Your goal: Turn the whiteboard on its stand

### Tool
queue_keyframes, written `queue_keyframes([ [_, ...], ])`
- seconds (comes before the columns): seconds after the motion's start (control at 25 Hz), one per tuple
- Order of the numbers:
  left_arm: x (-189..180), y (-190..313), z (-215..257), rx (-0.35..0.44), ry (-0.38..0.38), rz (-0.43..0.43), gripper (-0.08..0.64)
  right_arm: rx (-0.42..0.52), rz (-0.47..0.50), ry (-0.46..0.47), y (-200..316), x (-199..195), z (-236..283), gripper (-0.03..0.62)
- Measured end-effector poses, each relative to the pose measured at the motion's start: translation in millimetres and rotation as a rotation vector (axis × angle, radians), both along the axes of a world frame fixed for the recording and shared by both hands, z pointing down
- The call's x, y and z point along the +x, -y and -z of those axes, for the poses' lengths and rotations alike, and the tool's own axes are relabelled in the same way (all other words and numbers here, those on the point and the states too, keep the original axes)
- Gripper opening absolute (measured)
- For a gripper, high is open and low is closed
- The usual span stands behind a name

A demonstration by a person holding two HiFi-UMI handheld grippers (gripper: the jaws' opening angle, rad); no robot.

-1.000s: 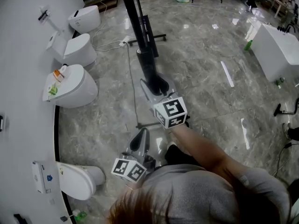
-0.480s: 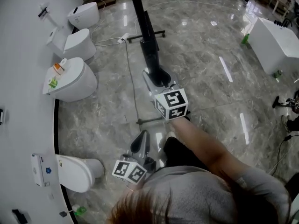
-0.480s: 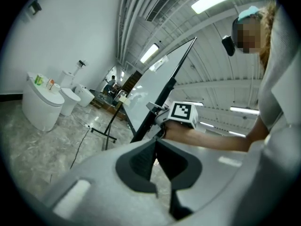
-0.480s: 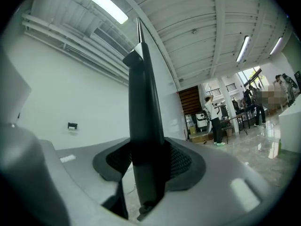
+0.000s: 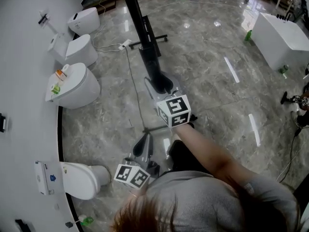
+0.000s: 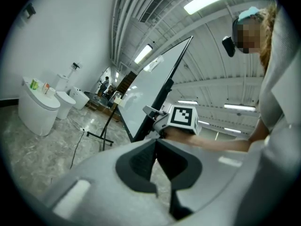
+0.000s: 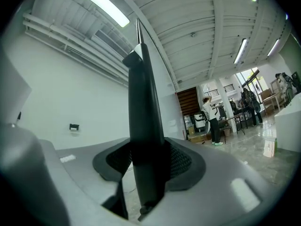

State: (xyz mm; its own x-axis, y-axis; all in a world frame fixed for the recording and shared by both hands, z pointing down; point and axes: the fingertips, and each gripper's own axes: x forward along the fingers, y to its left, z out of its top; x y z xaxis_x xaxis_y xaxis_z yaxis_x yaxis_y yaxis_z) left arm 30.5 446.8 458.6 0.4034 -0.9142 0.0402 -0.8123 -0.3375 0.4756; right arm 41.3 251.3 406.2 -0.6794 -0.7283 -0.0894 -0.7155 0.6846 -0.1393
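Black-framed whiteboard (image 5: pixel 139 25) stands edge-on on its stand (image 5: pixel 155 38); right gripper (image 5: pixel 161 84) has its jaws clamped on the board's lower frame edge; left gripper (image 5: pixel 144 148) is near the board, not touching it, its jaws pressed together, empty.

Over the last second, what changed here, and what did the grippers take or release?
The right gripper, still shut on the whiteboard's black edge, edged slightly away from the person, carrying the edge along. Nothing taken or released. Left gripper shut and empty, toilets unmoved.
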Motion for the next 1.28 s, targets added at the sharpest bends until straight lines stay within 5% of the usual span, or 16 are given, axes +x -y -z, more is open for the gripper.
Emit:
queue_keyframes([
  [0.68, 3.5, -50.4, 9.3, 0.030, 0.011, 0.007, 0.000, 0.031, -0.032, 0.003, -55.0, 21.8, 0.9, 0.186],
  [1.28, 36.1, -73.0, 6.3, 0.028, -0.002, -0.071, 0.000, 0.036, -0.003, 0.000, -99.0, 38.6, -0.2, 0.186],
])
